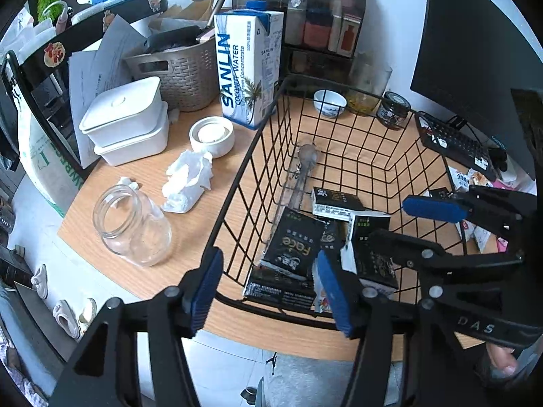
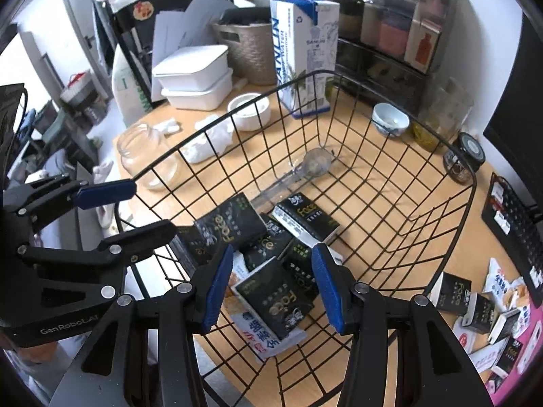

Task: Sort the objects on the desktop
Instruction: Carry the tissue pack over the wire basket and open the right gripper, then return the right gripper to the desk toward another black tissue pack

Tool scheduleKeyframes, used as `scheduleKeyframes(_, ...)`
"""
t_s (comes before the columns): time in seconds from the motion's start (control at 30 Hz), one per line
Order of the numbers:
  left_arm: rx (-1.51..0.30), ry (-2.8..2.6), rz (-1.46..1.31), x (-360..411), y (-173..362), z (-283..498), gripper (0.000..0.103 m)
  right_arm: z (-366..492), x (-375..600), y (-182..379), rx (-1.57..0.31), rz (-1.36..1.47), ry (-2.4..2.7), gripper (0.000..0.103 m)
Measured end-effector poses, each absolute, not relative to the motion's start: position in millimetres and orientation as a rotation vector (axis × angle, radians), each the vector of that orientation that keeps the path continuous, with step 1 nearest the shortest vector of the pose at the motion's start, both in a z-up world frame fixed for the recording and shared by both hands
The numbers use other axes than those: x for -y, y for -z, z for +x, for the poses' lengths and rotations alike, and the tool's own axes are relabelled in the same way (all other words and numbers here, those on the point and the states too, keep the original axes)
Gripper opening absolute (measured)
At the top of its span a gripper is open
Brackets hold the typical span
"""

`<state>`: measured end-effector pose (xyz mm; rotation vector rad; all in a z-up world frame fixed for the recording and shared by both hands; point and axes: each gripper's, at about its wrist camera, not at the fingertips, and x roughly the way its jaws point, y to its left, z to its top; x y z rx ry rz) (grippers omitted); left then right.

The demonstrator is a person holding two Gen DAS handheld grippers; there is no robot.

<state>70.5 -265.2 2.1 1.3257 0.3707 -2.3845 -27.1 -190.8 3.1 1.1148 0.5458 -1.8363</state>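
Observation:
A black wire basket [image 1: 253, 142] [image 2: 470, 183] stands on the wooden desk. Inside lie several black "Face" tissue packs [image 1: 293, 246] [image 2: 276, 300], a snack packet [image 2: 261, 337] and a clear plastic spoon [image 1: 305, 162] [image 2: 314, 162]. My left gripper [image 1: 271, 291] is open and empty over the basket's near left corner. My right gripper [image 2: 271, 283] is open and empty above the packs; its fingers [image 1: 431, 208] reach in from the right in the left wrist view. More black packs [image 2: 453, 293] and snack packets [image 2: 502, 286] lie on the desk right of the basket.
Left of the basket are a glass jar [image 1: 130, 225], crumpled tissue [image 1: 188, 181], a white round dish [image 1: 212, 135] and stacked white boxes [image 1: 127, 120]. Behind stand a coconut water carton [image 1: 247, 68], a woven bin [image 1: 180, 69], a small bowl [image 1: 329, 101] and a dark jar [image 1: 393, 110]. A keyboard [image 1: 454, 142] lies at right.

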Motion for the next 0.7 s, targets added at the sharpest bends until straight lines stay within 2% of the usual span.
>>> scheduleKeyframes(0.33,-0.313,2.422,1.333,239,-18,60,0.065,-41,149,-20,-0.486,1.113,1.896,0.049)
scheduleKeyframes(0.7,-0.212,2.531,1.405,169,-26,19,0.065,-78,39,-32,-0.42,1.179,2.072,0.049)
